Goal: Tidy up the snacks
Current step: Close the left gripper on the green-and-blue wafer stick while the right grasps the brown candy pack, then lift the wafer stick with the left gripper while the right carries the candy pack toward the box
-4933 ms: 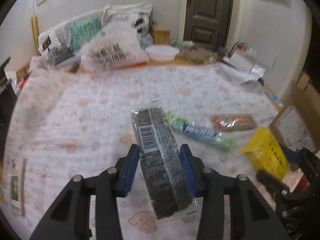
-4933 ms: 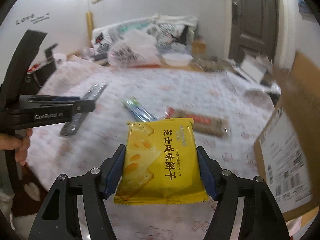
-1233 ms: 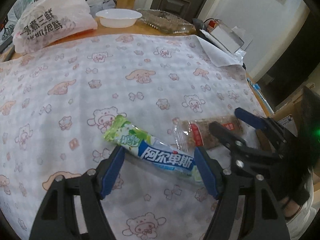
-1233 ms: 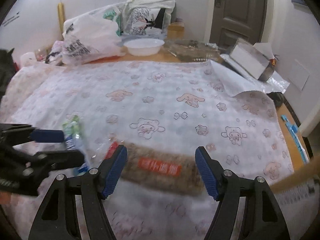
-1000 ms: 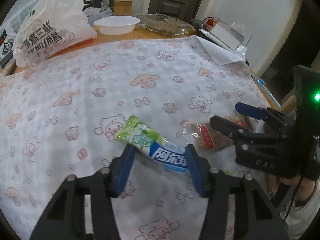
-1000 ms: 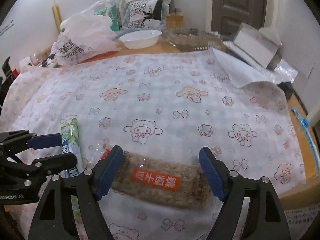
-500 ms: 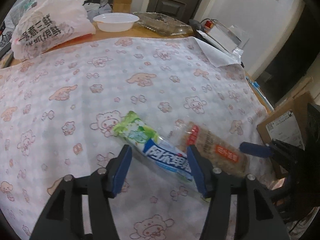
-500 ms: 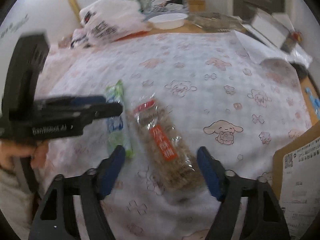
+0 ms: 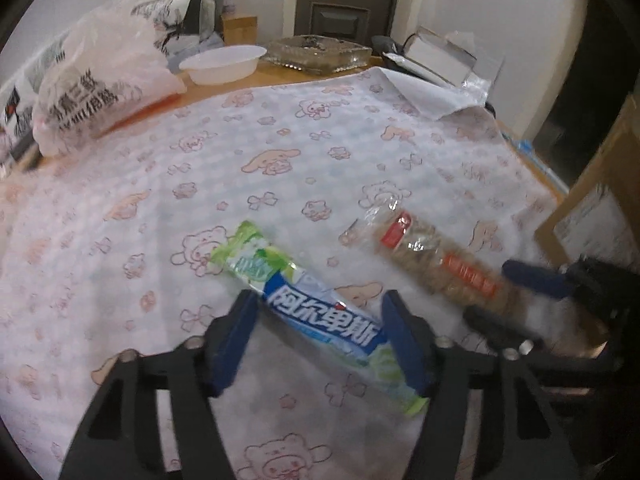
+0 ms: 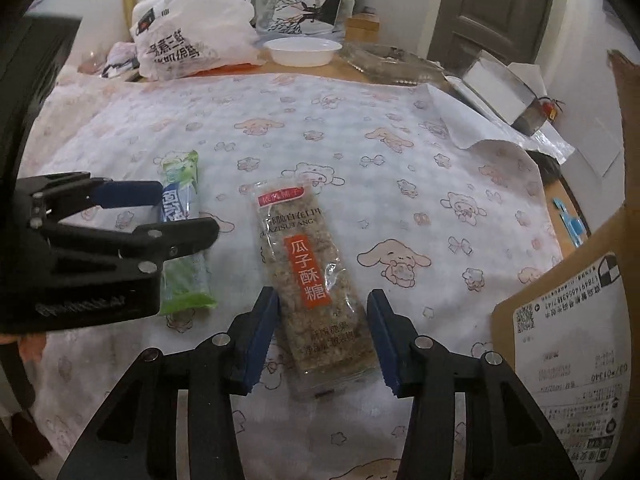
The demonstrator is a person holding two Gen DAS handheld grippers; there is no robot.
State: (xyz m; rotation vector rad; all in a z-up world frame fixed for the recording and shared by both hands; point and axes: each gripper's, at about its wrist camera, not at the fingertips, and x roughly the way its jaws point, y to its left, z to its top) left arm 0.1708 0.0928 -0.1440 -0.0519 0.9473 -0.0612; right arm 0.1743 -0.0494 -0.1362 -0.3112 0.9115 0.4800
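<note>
A green and blue candy pack (image 9: 320,316) lies on the cartoon-print tablecloth (image 9: 248,148); it also shows in the right wrist view (image 10: 182,216). My left gripper (image 9: 320,336) straddles its middle, jaws open with gaps at both sides. A long brown seed-brittle pack with a red label (image 10: 316,280) lies to its right, also seen in the left wrist view (image 9: 436,264). My right gripper (image 10: 320,336) straddles its near end, jaws close to the pack's sides without squeezing it.
A cardboard box (image 10: 568,344) stands at the table's right edge. At the far end are a white plastic bag (image 10: 188,44), a white bowl (image 10: 302,50), a glass tray (image 9: 320,54) and an open white box (image 10: 504,88).
Earlier both grippers held other snacks, seaweed and yellow crackers; these are gone. Over the last second both grippers settled over the two remaining packs, the right one turning in line with the brittle pack.
</note>
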